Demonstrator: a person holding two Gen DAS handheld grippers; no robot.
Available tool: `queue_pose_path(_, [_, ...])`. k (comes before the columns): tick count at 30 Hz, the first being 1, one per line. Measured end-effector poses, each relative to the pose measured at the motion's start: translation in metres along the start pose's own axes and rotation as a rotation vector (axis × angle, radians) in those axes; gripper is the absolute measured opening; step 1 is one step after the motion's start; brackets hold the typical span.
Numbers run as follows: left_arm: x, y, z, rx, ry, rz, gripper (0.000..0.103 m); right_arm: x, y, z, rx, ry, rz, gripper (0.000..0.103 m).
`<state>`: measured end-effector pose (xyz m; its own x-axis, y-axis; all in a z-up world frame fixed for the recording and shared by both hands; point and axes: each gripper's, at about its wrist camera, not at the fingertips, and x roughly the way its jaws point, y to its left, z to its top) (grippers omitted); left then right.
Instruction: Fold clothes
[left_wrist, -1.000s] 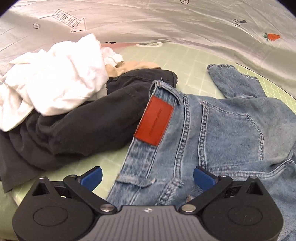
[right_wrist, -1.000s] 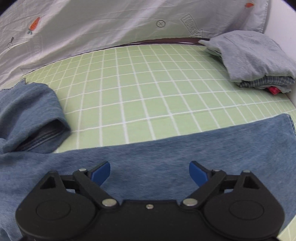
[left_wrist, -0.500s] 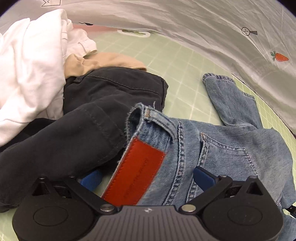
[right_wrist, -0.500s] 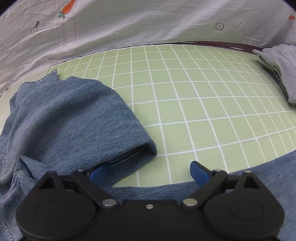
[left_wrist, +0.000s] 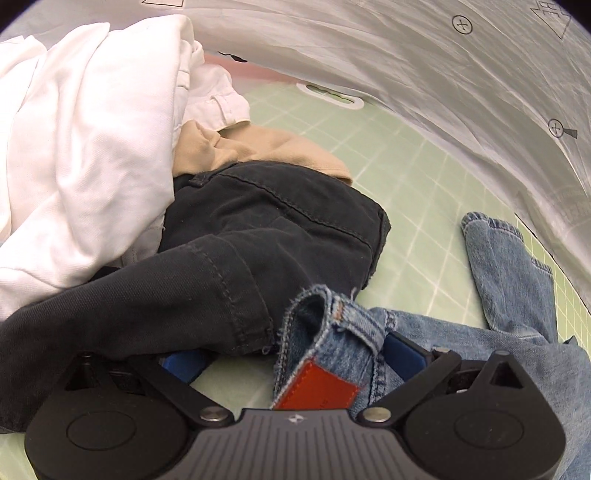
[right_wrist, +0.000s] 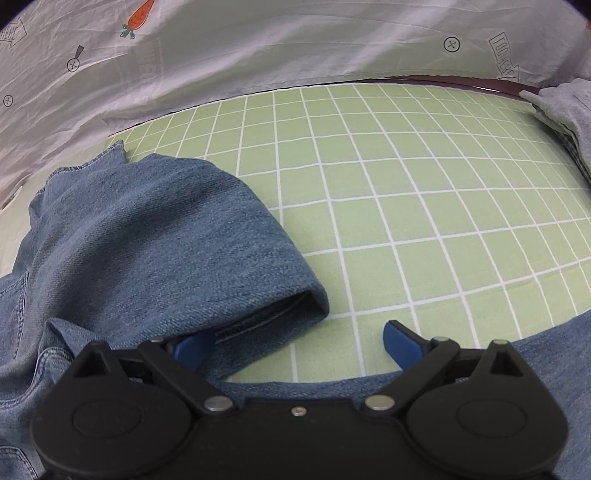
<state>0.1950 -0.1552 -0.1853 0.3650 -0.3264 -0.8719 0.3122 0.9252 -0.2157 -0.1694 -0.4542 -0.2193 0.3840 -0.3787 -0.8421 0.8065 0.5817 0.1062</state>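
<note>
Green gridded surface (right_wrist: 424, 206) backed by a pale printed sheet (right_wrist: 295, 44) carries the blue jeans (right_wrist: 147, 236), spread beside a heap of white (left_wrist: 85, 147), black (left_wrist: 258, 229) and tan (left_wrist: 258, 147) clothes. Left gripper (left_wrist: 295, 358) fingers stand wide around the jeans' waistband with its red patch (left_wrist: 317, 387). Right gripper (right_wrist: 295, 343) fingers stand wide too, one tucked under a folded leg, holding nothing.

Both wrist views are evenly and brightly lit by soft overhead light, without glare. Shadows are faint, deepening only under the folded jeans leg (right_wrist: 177, 236) and black trousers (left_wrist: 229, 258). Fisheye distortion bows the green grid mat (right_wrist: 406, 206); corners vignette to black. Focus is sharp, softening slightly at the edges.
</note>
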Motion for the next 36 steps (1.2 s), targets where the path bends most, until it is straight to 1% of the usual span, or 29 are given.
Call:
queue_pose_path(3, [0.003, 0.003, 0.008, -0.023, 0.004, 0.005, 0.098, 0.002, -0.001, 0.003, 0.041, -0.016, 0.008, 0.099])
queue_pose_path(6, [0.005, 0.001, 0.008, 0.01, -0.008, 0.02, 0.098, 0.004, 0.001, 0.008, 0.068, -0.041, 0.017, 0.095])
queue_pose_path(8, [0.005, 0.0, 0.007, 0.04, -0.019, 0.027, 0.098, 0.009, 0.007, 0.011, 0.036, -0.049, 0.013, 0.09])
queue_pose_path(12, [0.007, -0.002, 0.006, 0.067, -0.027, 0.041, 0.098, 0.014, 0.019, 0.019, -0.044, -0.06, -0.001, 0.083])
queue_pose_path(13, [0.007, -0.003, 0.005, 0.071, -0.029, 0.046, 0.098, 0.015, 0.021, 0.02, -0.066, -0.064, -0.005, 0.076])
queue_pose_path(14, [0.007, -0.004, 0.004, 0.082, -0.032, 0.051, 0.098, 0.016, 0.024, 0.022, -0.087, -0.068, -0.009, 0.061])
queue_pose_path(15, [0.008, -0.005, 0.003, 0.094, -0.035, 0.055, 0.099, 0.017, 0.027, 0.023, -0.108, -0.072, -0.014, 0.051])
queue_pose_path(16, [0.008, -0.006, 0.002, 0.106, -0.038, 0.059, 0.099, 0.016, 0.029, 0.025, -0.127, -0.076, -0.027, 0.033])
queue_pose_path(17, [0.008, -0.007, 0.0, 0.118, -0.041, 0.063, 0.099, 0.015, 0.031, 0.026, -0.146, -0.081, -0.042, 0.019])
queue_pose_path(18, [0.008, -0.008, -0.001, 0.13, -0.045, 0.067, 0.099, 0.015, 0.032, 0.027, -0.174, -0.092, -0.073, 0.013])
queue_pose_path(19, [0.009, -0.009, -0.002, 0.142, -0.048, 0.071, 0.099, 0.014, 0.033, 0.029, -0.198, -0.104, -0.103, 0.003])
queue_pose_path(21, [0.009, -0.01, -0.005, 0.166, -0.055, 0.08, 0.099, 0.009, 0.025, 0.033, -0.197, -0.137, -0.138, 0.003])
queue_pose_path(23, [0.009, -0.012, -0.007, 0.19, -0.061, 0.088, 0.099, 0.002, 0.015, 0.037, -0.16, -0.164, -0.134, 0.003])
queue_pose_path(24, [0.01, -0.013, -0.009, 0.202, -0.064, 0.092, 0.1, -0.002, 0.014, 0.04, -0.175, -0.182, -0.146, 0.003])
queue_pose_path(27, [0.011, -0.016, -0.008, 0.208, -0.066, 0.102, 0.101, -0.018, 0.025, 0.046, -0.295, -0.273, -0.217, 0.003])
queue_pose_path(30, [0.013, -0.017, -0.01, 0.218, -0.071, 0.106, 0.103, -0.039, 0.046, 0.053, -0.428, -0.4, -0.289, 0.003])
queue_pose_path(32, [0.013, -0.018, -0.011, 0.219, -0.073, 0.11, 0.103, -0.05, 0.058, 0.055, -0.482, -0.46, -0.317, 0.005])
queue_pose_path(33, [0.013, -0.018, -0.012, 0.217, -0.074, 0.112, 0.103, -0.048, 0.059, 0.056, -0.481, -0.452, -0.312, 0.005])
queue_pose_path(34, [0.013, -0.019, -0.011, 0.212, -0.068, 0.115, 0.103, -0.046, 0.06, 0.056, -0.48, -0.445, -0.307, 0.007])
queue_pose_path(35, [0.013, -0.02, -0.011, 0.207, -0.062, 0.119, 0.103, -0.044, 0.06, 0.057, -0.476, -0.435, -0.301, 0.012])
queue_pose_path(36, [0.012, -0.02, -0.01, 0.202, -0.055, 0.121, 0.102, -0.038, 0.056, 0.057, -0.447, -0.396, -0.286, 0.014])
